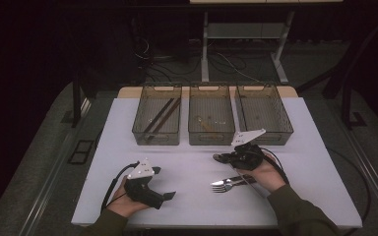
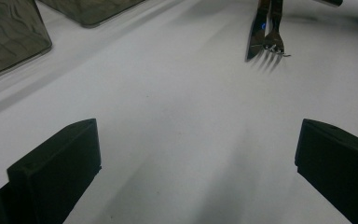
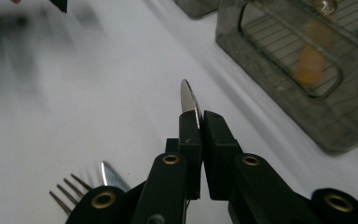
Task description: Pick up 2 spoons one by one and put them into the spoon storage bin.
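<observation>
Right gripper pinches a thin metal blade, likely a knife, above the white table.

The left gripper rests with jaws wide apart, holding nothing. Stiff, smooth and slippery (judging by its shine), the blade suits a flat-sided grip; a fork and other cutlery lie beside it, near three bins.

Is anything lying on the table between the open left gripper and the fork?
Nothing visible does. From the left gripper, jaws wide apart, bare white table runs up to the fork and the knife beside it.
</observation>
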`<state>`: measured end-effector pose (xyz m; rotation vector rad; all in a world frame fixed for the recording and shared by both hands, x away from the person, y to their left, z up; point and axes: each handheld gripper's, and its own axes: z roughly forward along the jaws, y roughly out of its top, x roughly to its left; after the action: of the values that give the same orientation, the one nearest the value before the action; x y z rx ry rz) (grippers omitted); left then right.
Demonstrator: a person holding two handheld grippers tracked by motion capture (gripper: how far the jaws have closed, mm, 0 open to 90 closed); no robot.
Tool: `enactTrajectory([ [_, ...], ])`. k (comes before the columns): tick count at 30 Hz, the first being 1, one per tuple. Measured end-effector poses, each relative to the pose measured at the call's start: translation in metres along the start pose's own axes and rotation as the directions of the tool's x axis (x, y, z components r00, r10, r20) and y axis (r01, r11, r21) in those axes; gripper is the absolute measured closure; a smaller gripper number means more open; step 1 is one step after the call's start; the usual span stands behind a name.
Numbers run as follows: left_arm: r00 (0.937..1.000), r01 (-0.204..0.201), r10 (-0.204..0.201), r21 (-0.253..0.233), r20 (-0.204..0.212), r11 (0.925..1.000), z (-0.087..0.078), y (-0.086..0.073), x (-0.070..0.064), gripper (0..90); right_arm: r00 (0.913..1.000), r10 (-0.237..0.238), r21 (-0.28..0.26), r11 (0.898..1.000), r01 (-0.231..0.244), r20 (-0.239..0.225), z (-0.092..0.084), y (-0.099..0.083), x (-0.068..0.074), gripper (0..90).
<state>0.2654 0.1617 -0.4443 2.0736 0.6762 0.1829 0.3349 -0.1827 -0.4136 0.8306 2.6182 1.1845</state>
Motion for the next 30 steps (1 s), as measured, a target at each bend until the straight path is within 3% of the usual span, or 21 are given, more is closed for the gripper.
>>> enactTrajectory([
  [12,1.0000,0.007,-0.007,-0.006,0.005,1.0000,0.002,0.001,0.002,0.0,0.9994,0.028,-0.055,0.998,-0.027,0.019,-0.008,0.024,-0.018,86.0],
  [30,0.9998,0.017,-0.017,-0.022,0.003,0.9996,0.002,0.003,0.002,0.0,0.9964,0.062,-0.102,0.993,-0.056,0.058,-0.011,0.081,-0.055,85.9],
])
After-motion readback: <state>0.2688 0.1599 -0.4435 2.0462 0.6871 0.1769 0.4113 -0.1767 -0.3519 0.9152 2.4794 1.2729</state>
